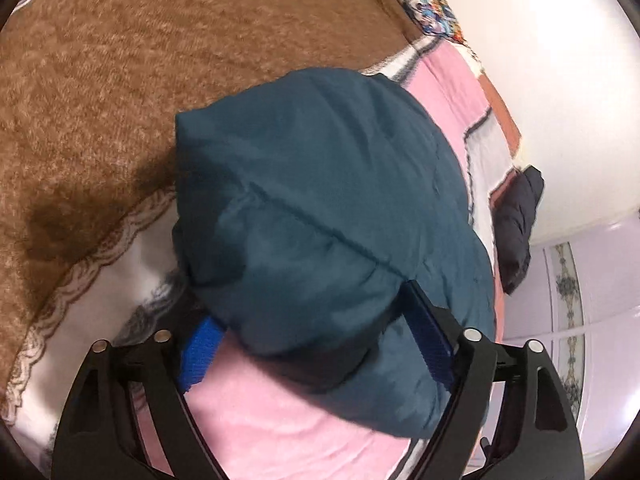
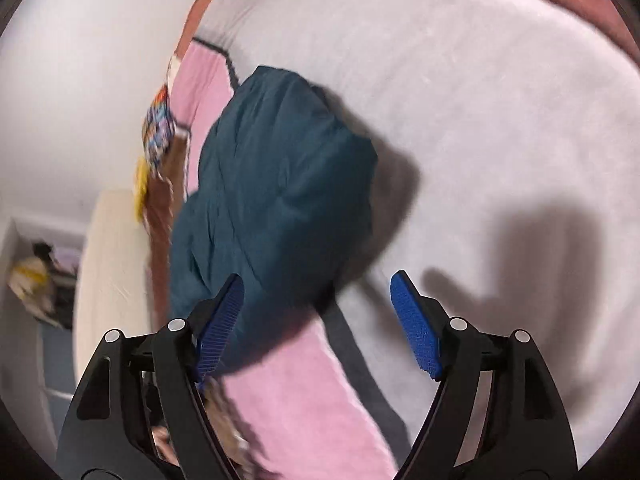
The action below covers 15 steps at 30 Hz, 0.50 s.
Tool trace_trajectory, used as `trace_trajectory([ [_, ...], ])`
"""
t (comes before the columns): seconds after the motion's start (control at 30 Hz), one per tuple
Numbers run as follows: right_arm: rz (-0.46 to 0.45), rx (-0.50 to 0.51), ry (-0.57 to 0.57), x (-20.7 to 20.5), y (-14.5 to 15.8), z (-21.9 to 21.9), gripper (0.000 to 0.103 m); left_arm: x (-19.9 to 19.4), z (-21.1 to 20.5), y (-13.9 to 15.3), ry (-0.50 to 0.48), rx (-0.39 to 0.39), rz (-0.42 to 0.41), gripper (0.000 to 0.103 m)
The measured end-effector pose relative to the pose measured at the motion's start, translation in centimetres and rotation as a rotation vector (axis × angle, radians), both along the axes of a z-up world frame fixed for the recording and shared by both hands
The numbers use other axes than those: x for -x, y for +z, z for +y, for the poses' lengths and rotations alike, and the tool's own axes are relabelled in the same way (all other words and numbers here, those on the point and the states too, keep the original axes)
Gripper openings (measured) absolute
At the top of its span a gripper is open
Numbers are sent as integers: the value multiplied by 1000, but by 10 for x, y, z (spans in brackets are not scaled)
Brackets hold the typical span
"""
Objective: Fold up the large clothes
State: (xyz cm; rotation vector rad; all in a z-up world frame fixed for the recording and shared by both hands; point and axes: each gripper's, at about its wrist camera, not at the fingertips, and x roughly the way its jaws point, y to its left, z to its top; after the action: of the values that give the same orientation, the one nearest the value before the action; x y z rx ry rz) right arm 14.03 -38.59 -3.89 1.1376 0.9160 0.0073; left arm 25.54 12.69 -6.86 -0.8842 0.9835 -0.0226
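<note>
Currently: folded teal jacket (image 1: 328,200) bundled on the bed (image 2: 480,120) near its wall-side edge, left tool (image 1: 316,344) spread around its near end without pinching, right tool (image 2: 316,320) spread, unloaded.

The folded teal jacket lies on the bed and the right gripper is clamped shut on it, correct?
Not quite. The right wrist view shows the right gripper open, its blue pads spread wide and not pressing the cloth. The rest holds: the folded teal jacket lies on the bed.
</note>
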Motion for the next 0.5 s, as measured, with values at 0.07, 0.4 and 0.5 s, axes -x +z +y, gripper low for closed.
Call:
trace_trajectory([
  [0.07,24,-4,-18,-13,-8,0,77,-3,-2,-2,3,-16,-7,81],
  [0.4,-8,44,13,-16,-6,4,26,-3,-21,36,-117,-186,-142,25],
  [0.5,-8,77,40,1,6,10,23,14,-24,53,-159,-245,-185,22],
])
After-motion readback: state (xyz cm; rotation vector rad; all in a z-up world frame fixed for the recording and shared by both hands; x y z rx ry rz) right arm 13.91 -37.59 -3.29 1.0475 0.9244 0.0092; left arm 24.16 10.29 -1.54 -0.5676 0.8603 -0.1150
